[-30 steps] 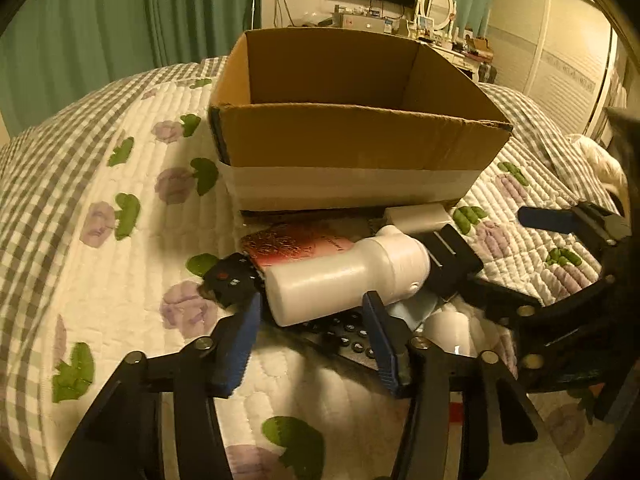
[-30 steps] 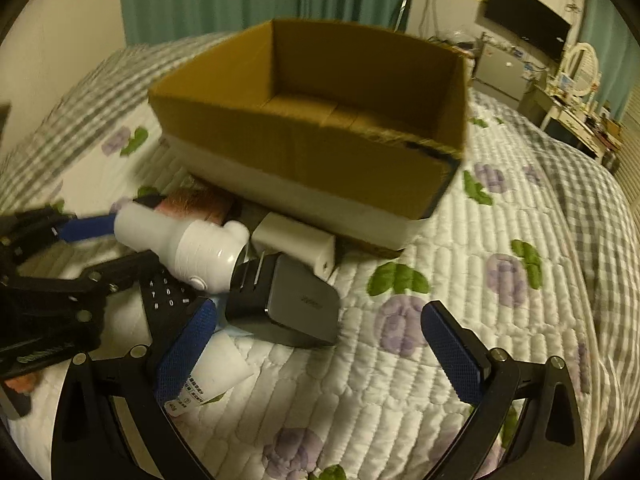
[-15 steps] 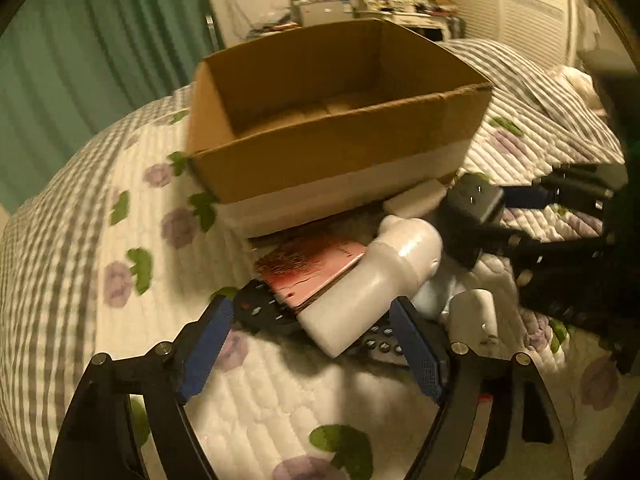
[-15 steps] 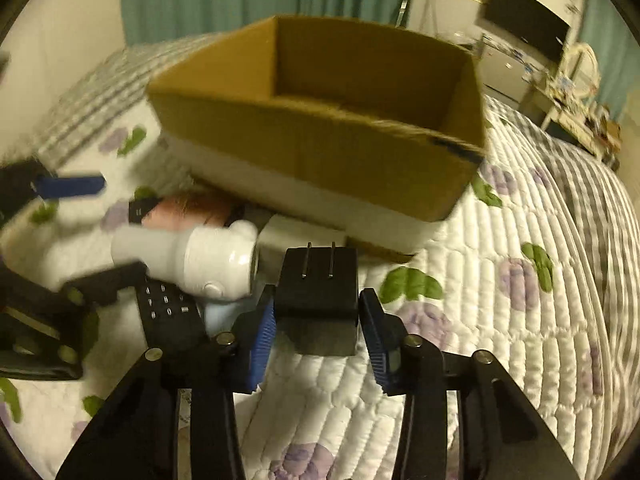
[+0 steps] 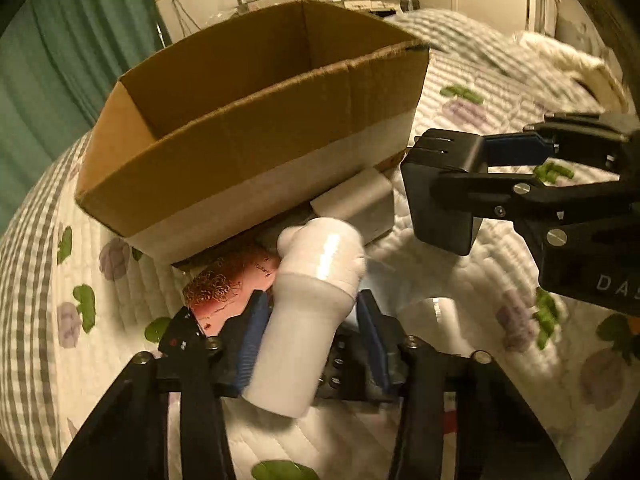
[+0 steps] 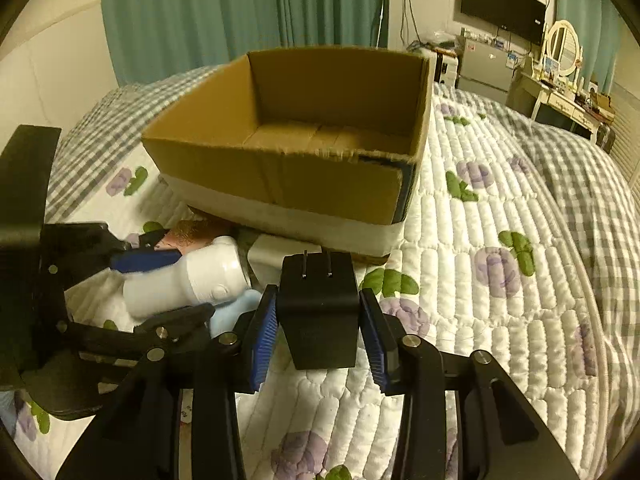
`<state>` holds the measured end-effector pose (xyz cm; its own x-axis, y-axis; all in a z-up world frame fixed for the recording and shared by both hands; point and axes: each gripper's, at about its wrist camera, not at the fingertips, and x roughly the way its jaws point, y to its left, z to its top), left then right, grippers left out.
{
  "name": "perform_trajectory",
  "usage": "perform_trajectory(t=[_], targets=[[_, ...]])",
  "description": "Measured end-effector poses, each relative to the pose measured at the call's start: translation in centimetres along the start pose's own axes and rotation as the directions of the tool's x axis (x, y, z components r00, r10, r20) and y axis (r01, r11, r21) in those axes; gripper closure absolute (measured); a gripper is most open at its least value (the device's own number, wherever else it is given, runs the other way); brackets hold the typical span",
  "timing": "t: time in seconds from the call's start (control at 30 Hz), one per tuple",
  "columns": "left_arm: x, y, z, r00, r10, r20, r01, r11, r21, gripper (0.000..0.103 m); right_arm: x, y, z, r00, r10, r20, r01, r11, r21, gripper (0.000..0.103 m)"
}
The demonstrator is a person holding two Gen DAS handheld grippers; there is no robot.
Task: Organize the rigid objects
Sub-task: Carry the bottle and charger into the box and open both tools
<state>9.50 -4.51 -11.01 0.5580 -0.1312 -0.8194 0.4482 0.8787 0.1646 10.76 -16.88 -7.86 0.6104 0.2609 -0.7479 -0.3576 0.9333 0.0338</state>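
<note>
my left tool [image 5: 310, 340] pinches the white bottle [image 5: 308, 316], my right tool [image 6: 318, 336] the black charger [image 6: 318, 312], both just before the cardboard box [image 6: 280, 184]'s near edge.

Bedroom: quilted bed [image 6: 500, 280], vanity mirror [image 6: 563, 50]

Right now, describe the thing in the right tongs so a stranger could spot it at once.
Find the open cardboard box on the quilted bed. In front of its near wall, the right tongs grip a black plug adapter, lifted off the quilt. Its two metal prongs on top and its boxy black body set it apart from the round white bottle to its left.
</note>
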Motion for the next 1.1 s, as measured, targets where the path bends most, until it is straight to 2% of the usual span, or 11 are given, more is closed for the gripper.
perform_trajectory(t=[0.17, 0.33, 0.53, 0.6, 0.67, 0.8, 0.9, 1.0, 1.1], targets=[[-3.0, -0.1, 0.4, 0.998, -0.002, 0.059, 0.005, 0.999, -0.053, 0.06, -2.4, 0.2, 0.6, 0.998, -0.003, 0.056, 0.003, 1.0, -0.008, 0.064], [-6.7, 0.4, 1.0, 0.989, 0.035, 0.144, -0.023, 0.996, -0.083, 0.06, -5.3, 0.3, 2.1, 0.994, 0.006, 0.11, -0.006, 1.0, -0.003, 0.064], [-11.9, 2.2, 4.0, 0.953, 0.105, 0.284, -0.064, 0.987, -0.148, 0.06, -8.7, 0.9, 5.2, 0.981, 0.002, 0.194, 0.005, 0.999, -0.037, 0.065], [-12.8, 3.2, 5.2, 0.938, 0.135, 0.32, -0.081, 0.981, -0.178, 0.06, -9.6, 1.0, 7.1, 0.974, 0.0, 0.225, 0.011, 0.999, -0.048, 0.065], [-13.0, 4.4, 6.6, 0.93, 0.147, 0.337, -0.079, 0.975, -0.209, 0.06, -10.0, 0.9, 8.8, 0.969, -0.001, 0.248, 0.015, 0.998, -0.053, 0.065], [-11.5, 6.5, 9.2, 0.928, 0.162, 0.336, -0.073, 0.962, -0.262, 0.06, -9.3, 0.6, 12.1, 0.963, 0.0, 0.269, 0.015, 0.998, -0.055, 0.065], [-8.8, 8.0, 10.7, 0.933, 0.177, 0.315, -0.081, 0.952, -0.296, 0.06, -7.7, 0.3, 13.7, 0.963, -0.013, 0.271, 0.027, 0.998, -0.051, 0.065], [-5.5, 9.2, 11.5, 0.946, 0.173, 0.274, -0.079, 0.943, -0.324, 0.06, -5.6, -0.1, 14.4, 0.966, -0.012, 0.257, 0.023, 0.999, -0.04, 0.065], [-3.1, 9.6, 11.5, 0.951, 0.18, 0.251, -0.09, 0.939, -0.332, 0.06, -3.6, -0.4, 14.5, 0.973, -0.016, 0.229, 0.026, 0.999, -0.037, 0.065]])
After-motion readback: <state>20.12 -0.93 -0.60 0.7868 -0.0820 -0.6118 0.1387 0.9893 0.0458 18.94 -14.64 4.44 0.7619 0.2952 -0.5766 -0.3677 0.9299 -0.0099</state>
